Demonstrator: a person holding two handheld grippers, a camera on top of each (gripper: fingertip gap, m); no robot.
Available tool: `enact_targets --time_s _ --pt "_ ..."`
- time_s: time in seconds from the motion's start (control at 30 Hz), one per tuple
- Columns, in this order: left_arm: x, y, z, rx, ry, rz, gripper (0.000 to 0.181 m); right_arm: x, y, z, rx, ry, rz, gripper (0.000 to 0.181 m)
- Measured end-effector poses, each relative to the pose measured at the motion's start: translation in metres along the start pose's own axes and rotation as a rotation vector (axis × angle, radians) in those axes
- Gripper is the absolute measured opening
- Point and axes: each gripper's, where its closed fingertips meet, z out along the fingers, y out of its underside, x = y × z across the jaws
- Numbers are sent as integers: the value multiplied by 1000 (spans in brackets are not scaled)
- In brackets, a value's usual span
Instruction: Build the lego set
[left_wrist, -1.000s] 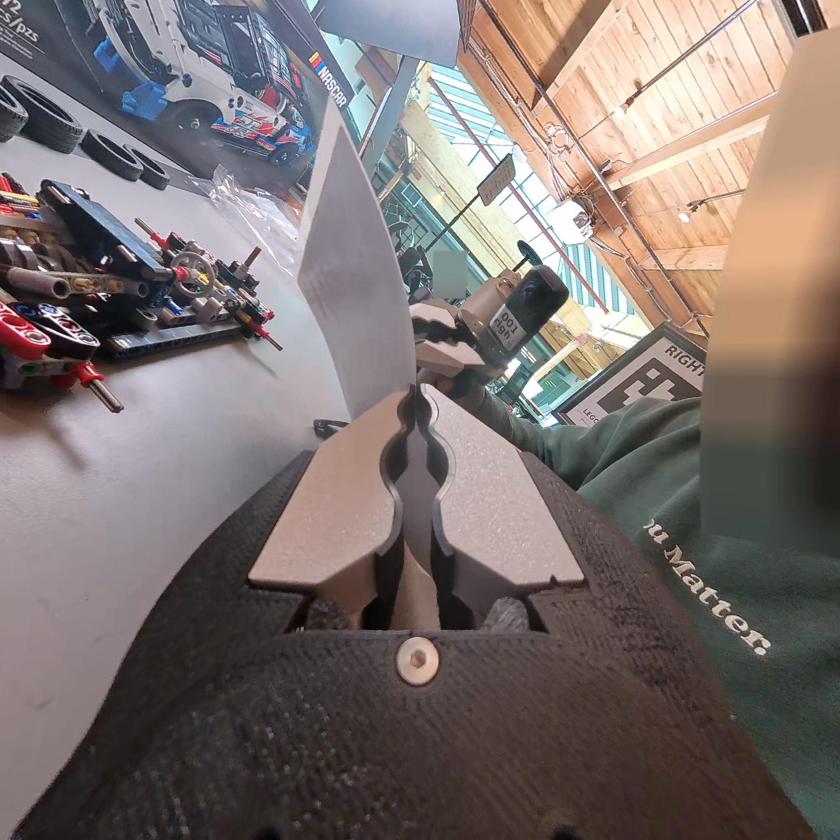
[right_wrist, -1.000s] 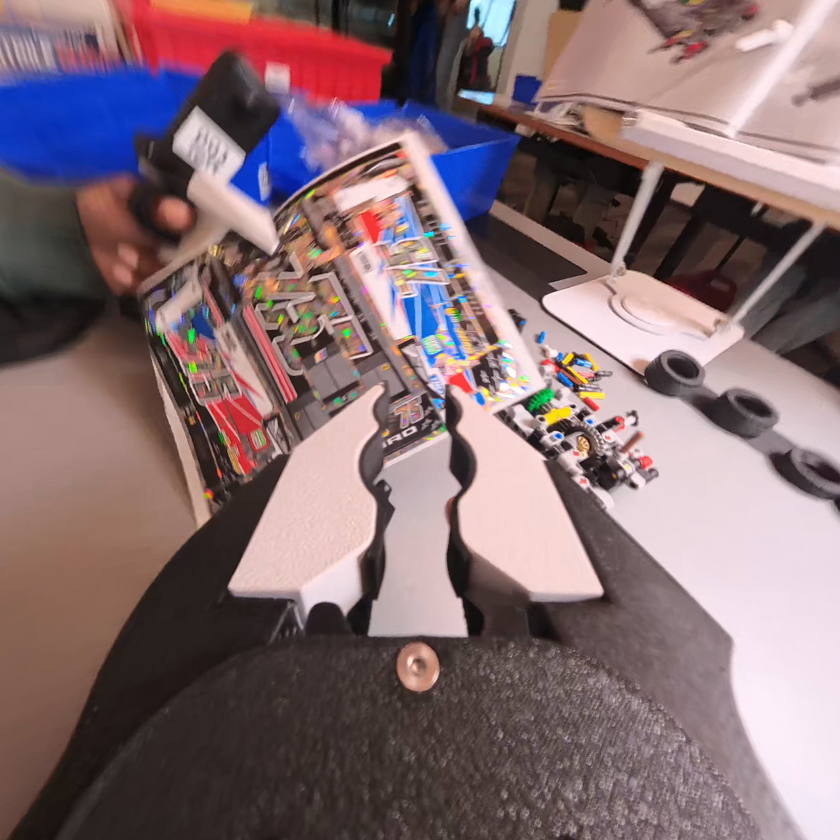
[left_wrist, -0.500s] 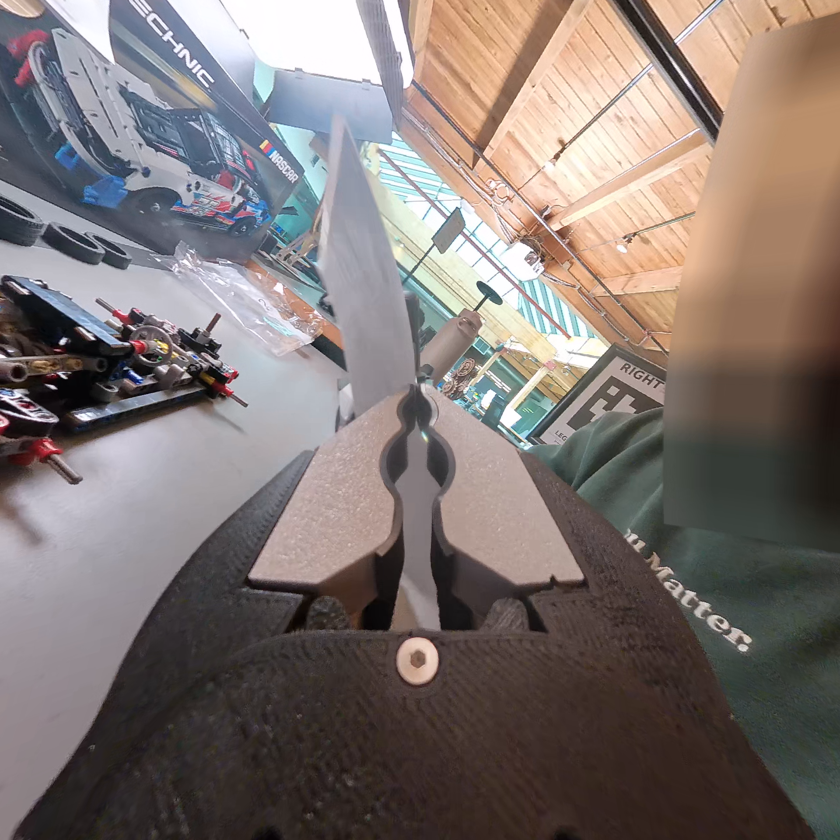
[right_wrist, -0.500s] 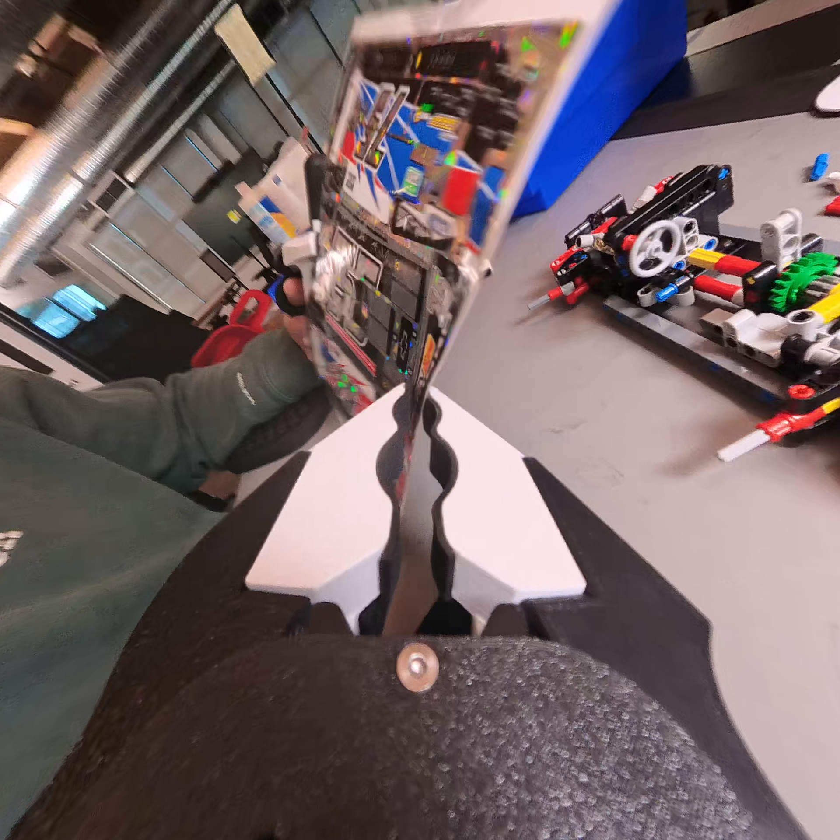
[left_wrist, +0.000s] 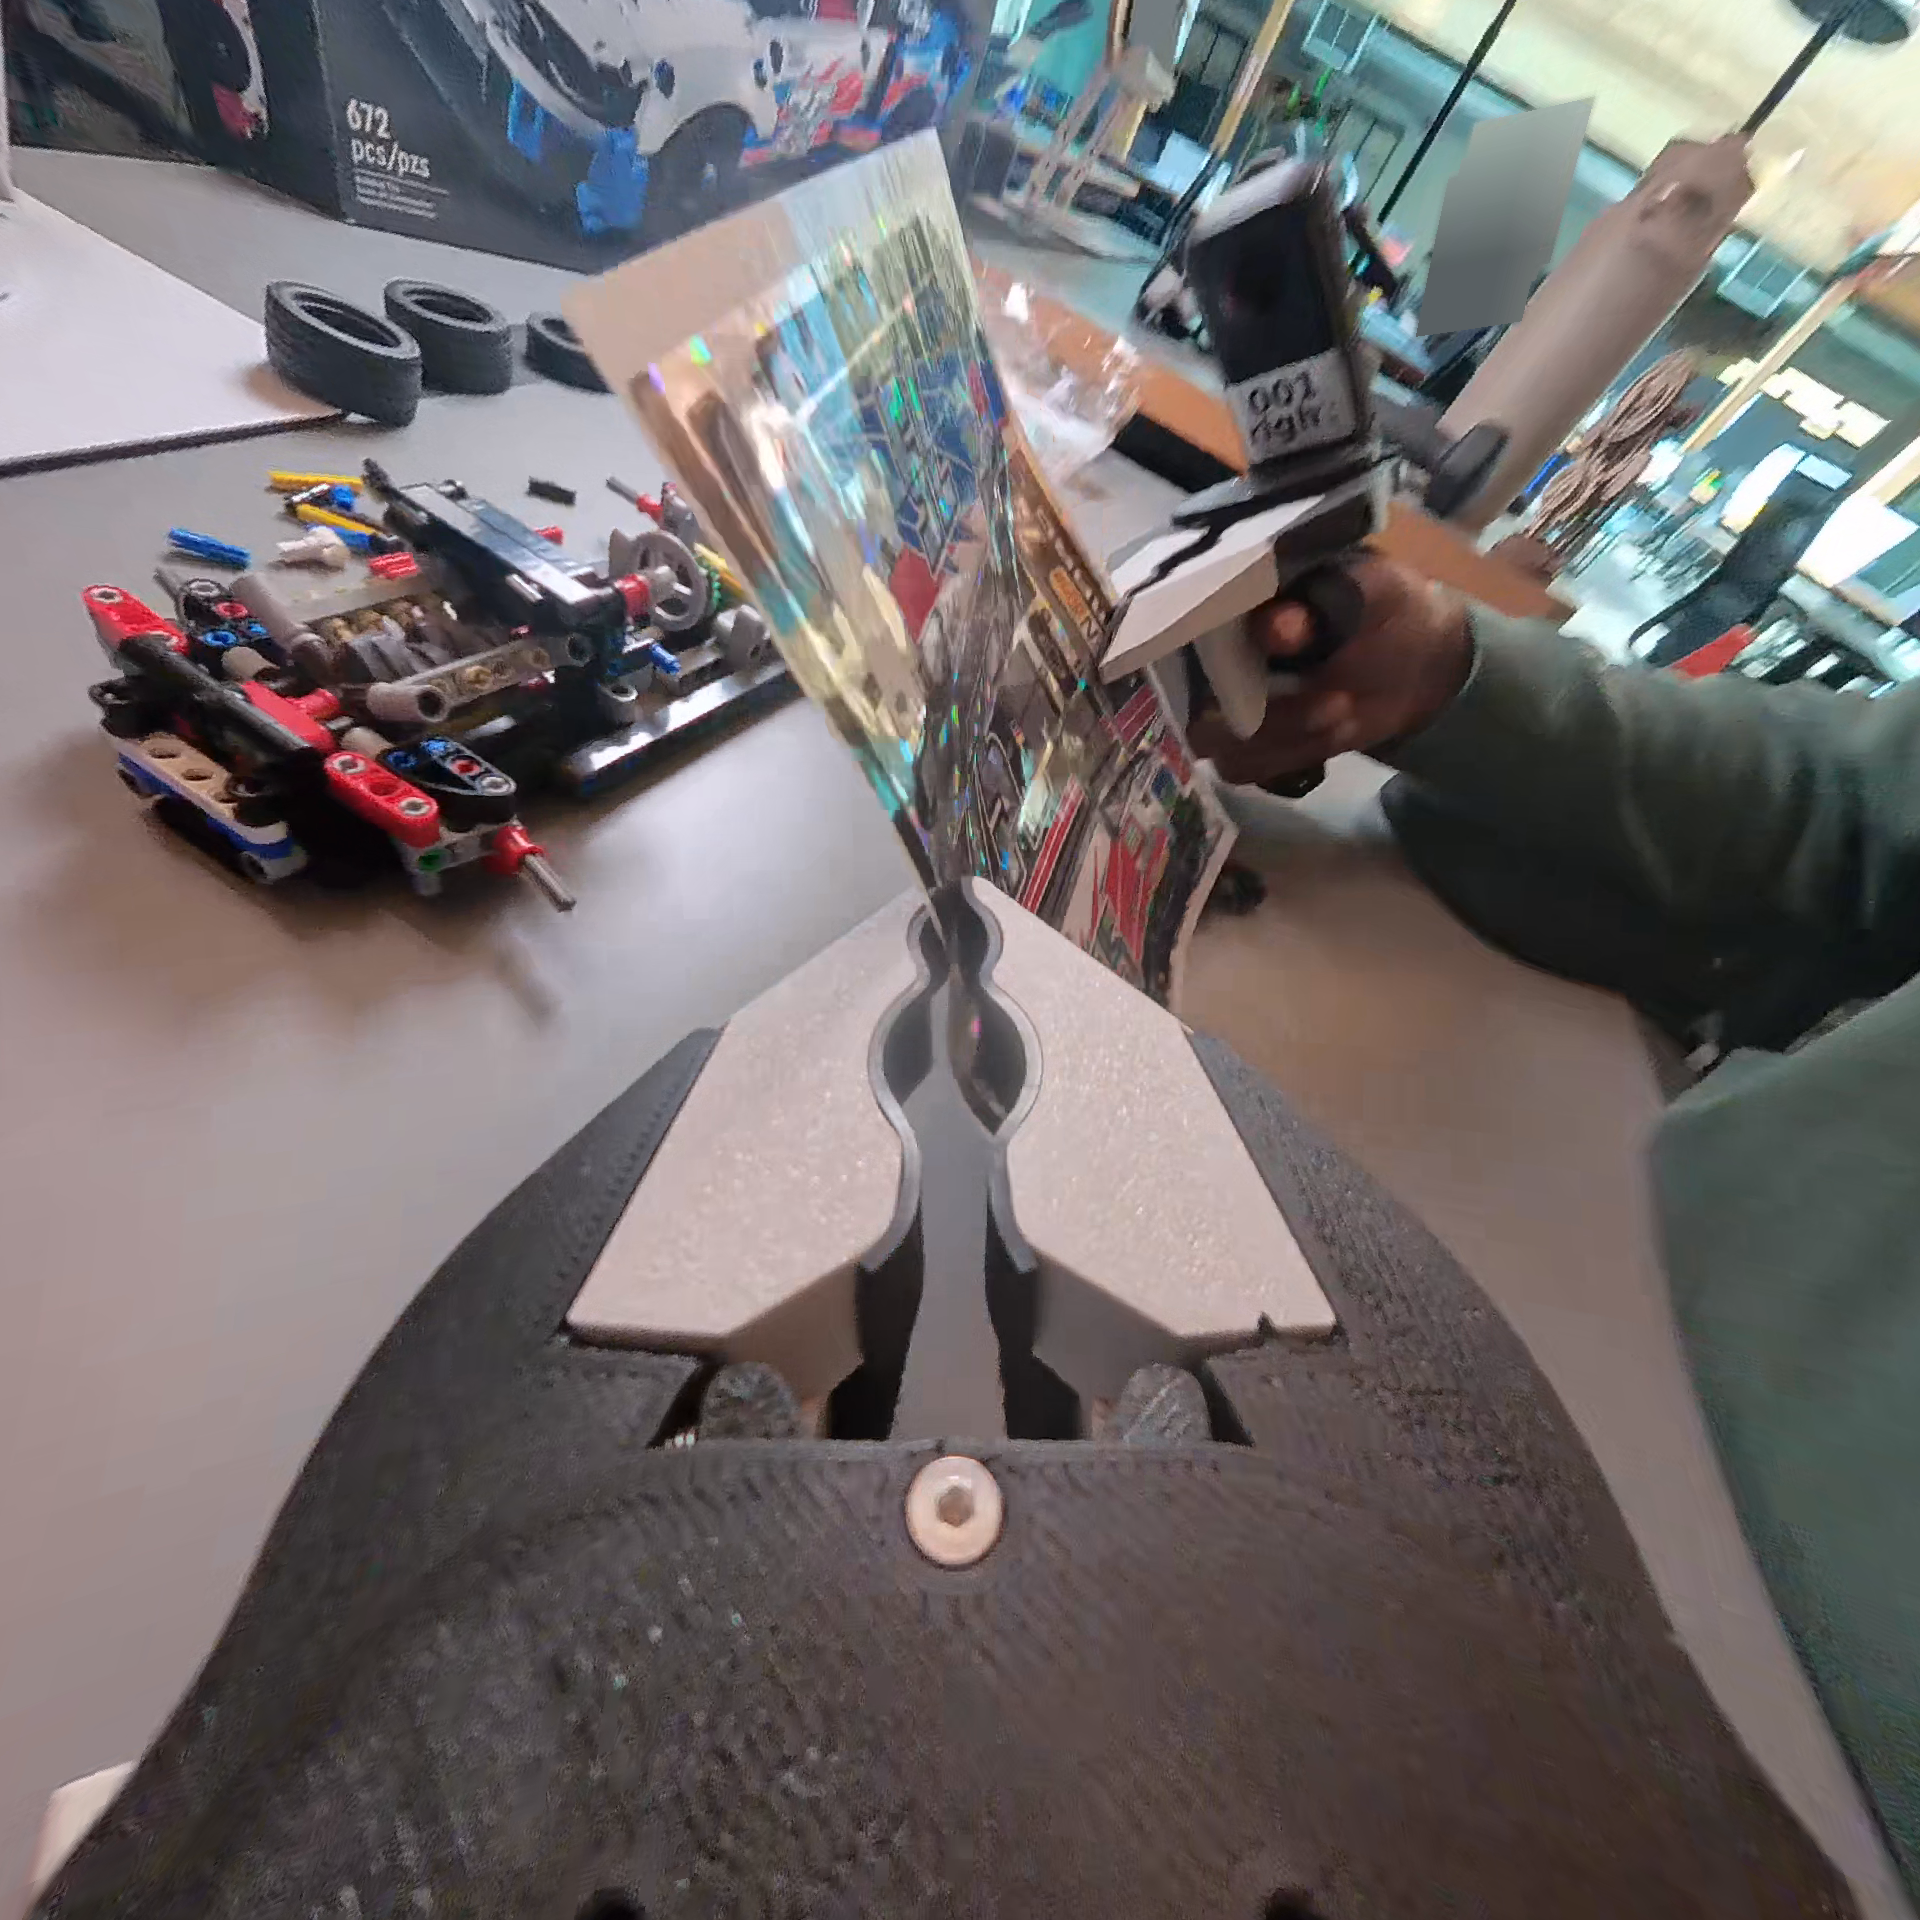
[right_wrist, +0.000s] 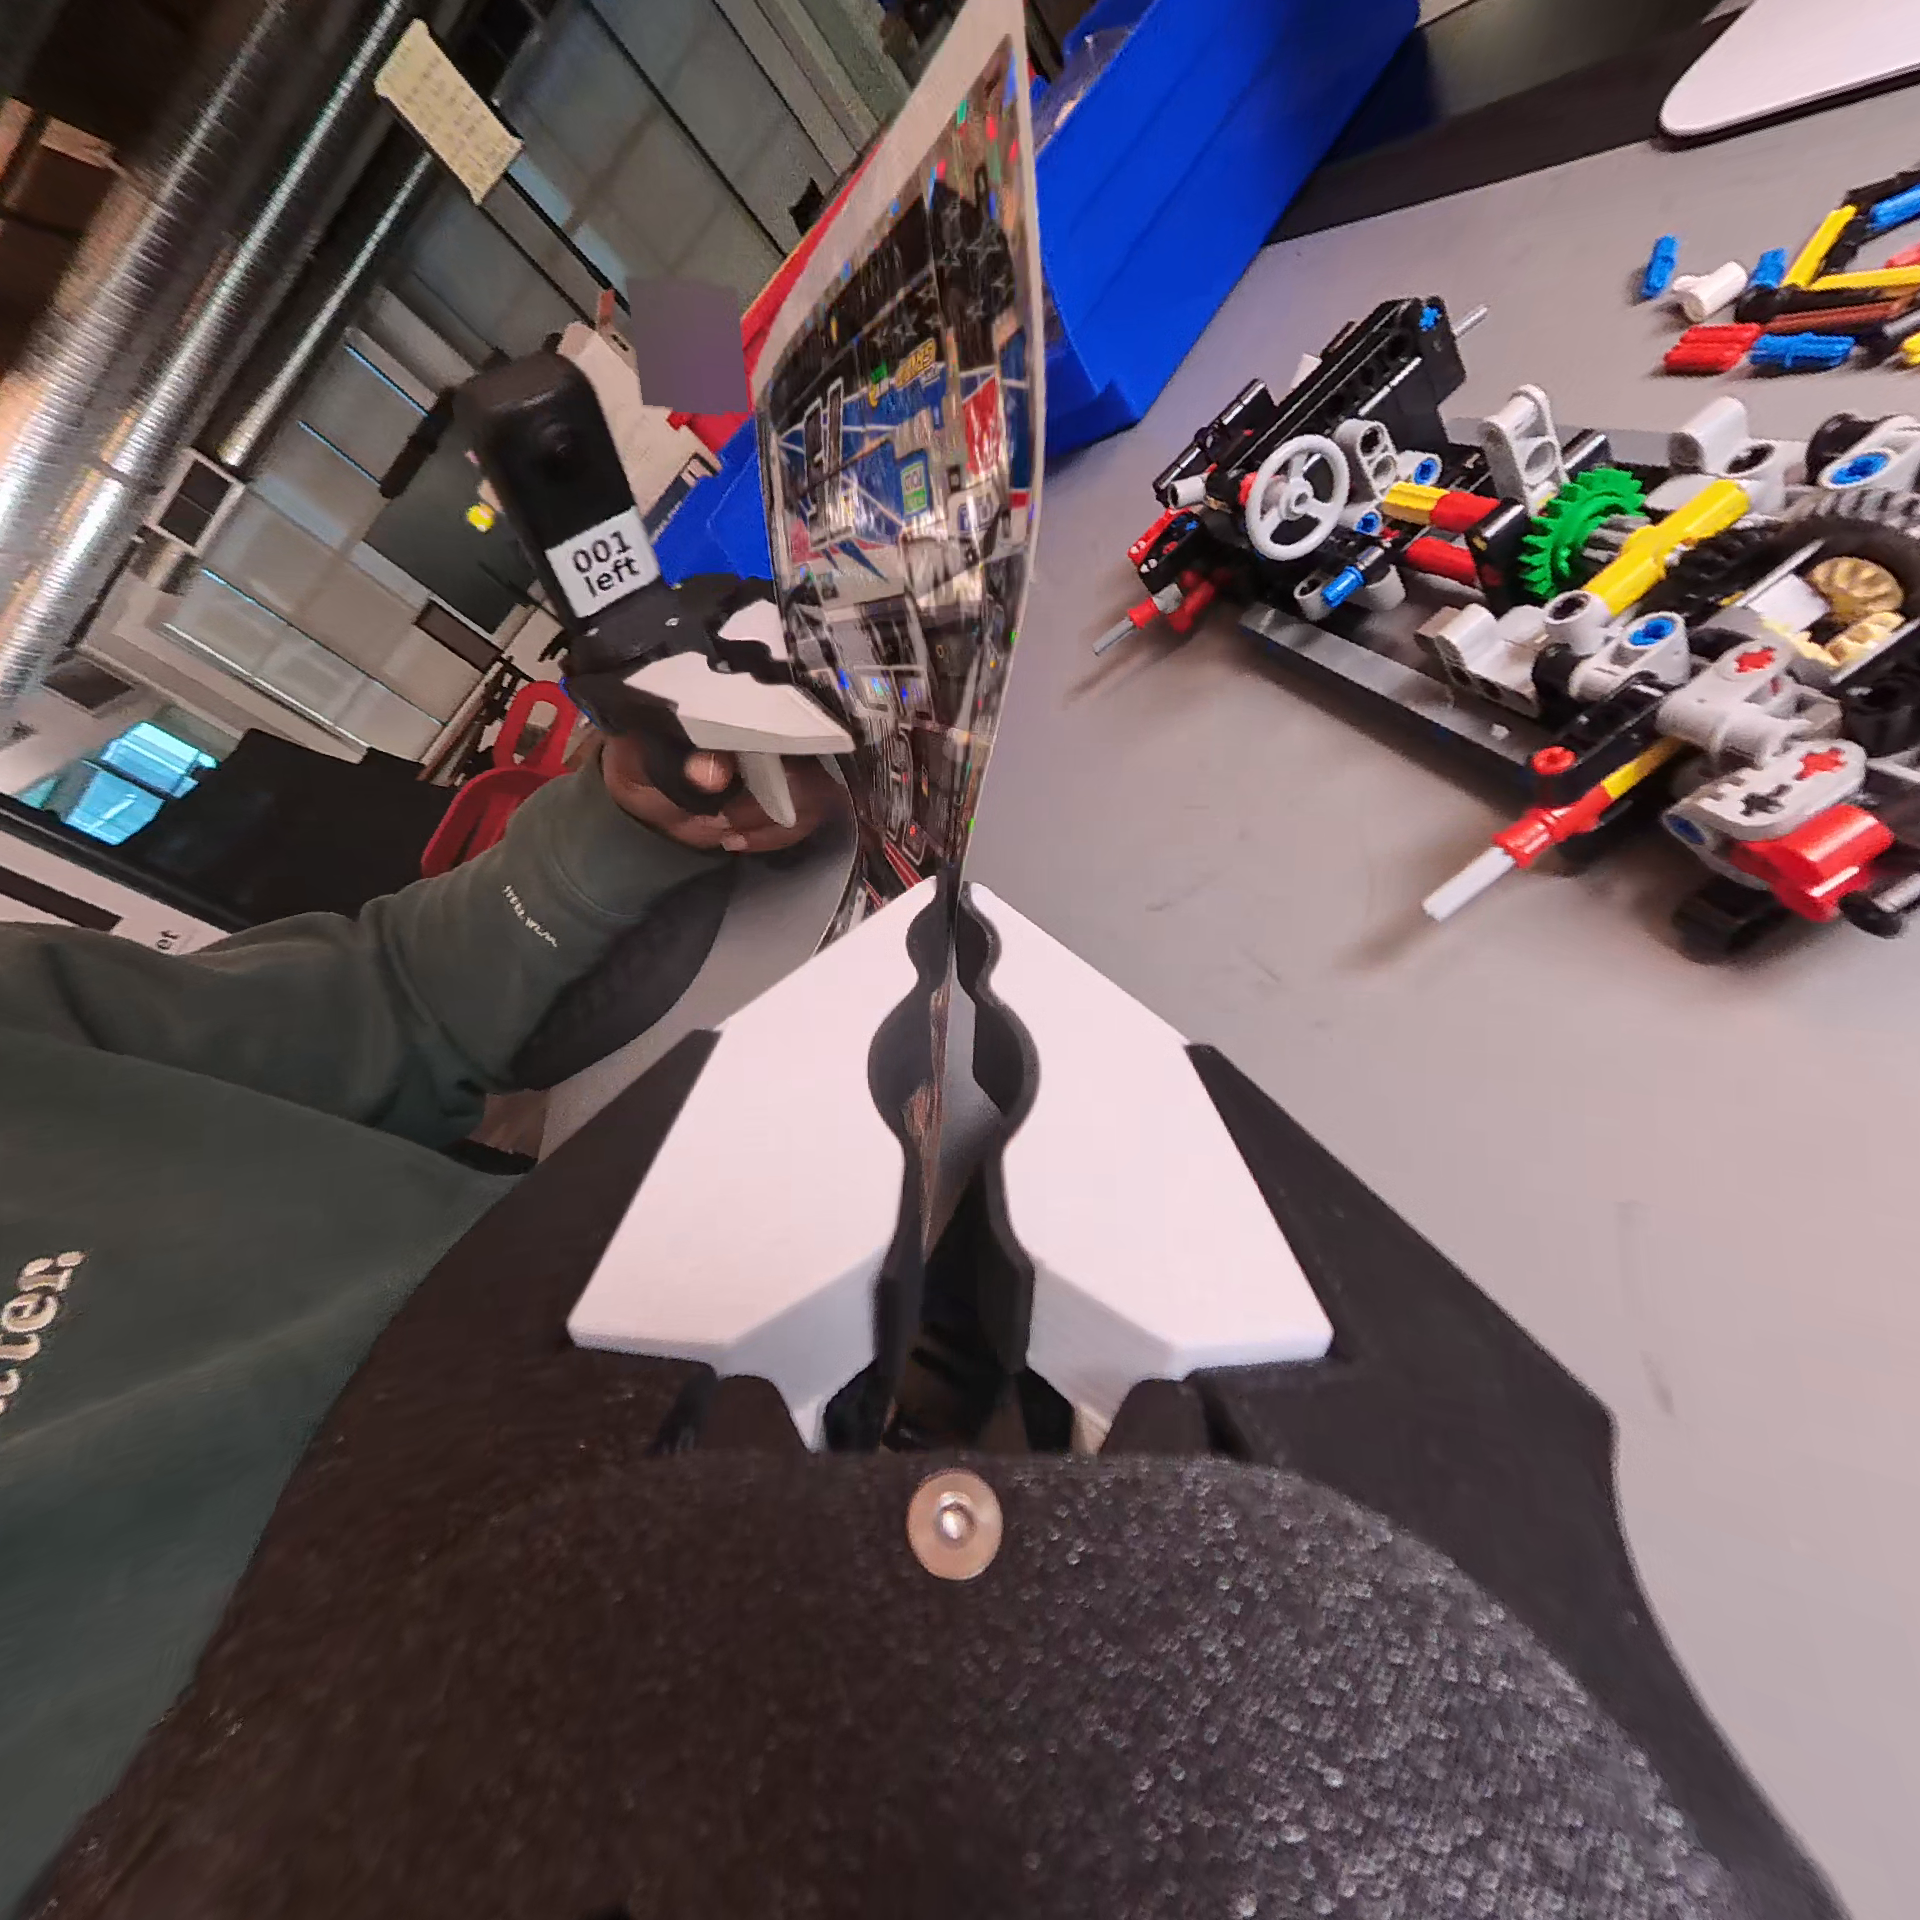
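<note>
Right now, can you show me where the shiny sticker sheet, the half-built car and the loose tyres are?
sticker sheet (left_wrist: 883, 499): left wrist view, on its glossy printed face.
half-built car (right_wrist: 1558, 582): right wrist view, on the frame near the green gear.
loose tyres (left_wrist: 343, 338): left wrist view, on the nearest tyre's tread.

Each wrist view looks forward along its own jaws from just above the grey tabletop (left_wrist: 260, 1091), close up. They face each other across the sticker sheet (left_wrist: 904, 582), which both share, together with the lego chassis (right_wrist: 1558, 582): left of frame in one, right in the other.
</note>
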Motion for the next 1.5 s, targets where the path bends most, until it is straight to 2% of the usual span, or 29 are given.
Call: enact_targets --time_s 0.07,0.3,0.5,0.7,0.9,1.13,1.5 --pt "-1 6 3 -39 -25 33 0 2 1 0 -4 11 0 0" --pt "0 7 3 -51 -8 25 0 11 0 -2 3 72 -13 0" --pt "3 13 3 -96 -2 79 0 28 -9 -14 25 223 -150 5" --pt "9 17 1 -124 41 143 0 29 -17 -22 34 293 -288 6" --pt "15 17 -6 -127 98 202 0 5 -18 -19 27 261 -533 5" --pt "17 12 -13 -95 135 206 0 -5 4 -5 -92 263 -737 0" --pt "14 11 -19 -87 143 195 0 -5 19 0 -164 254 -776 0"
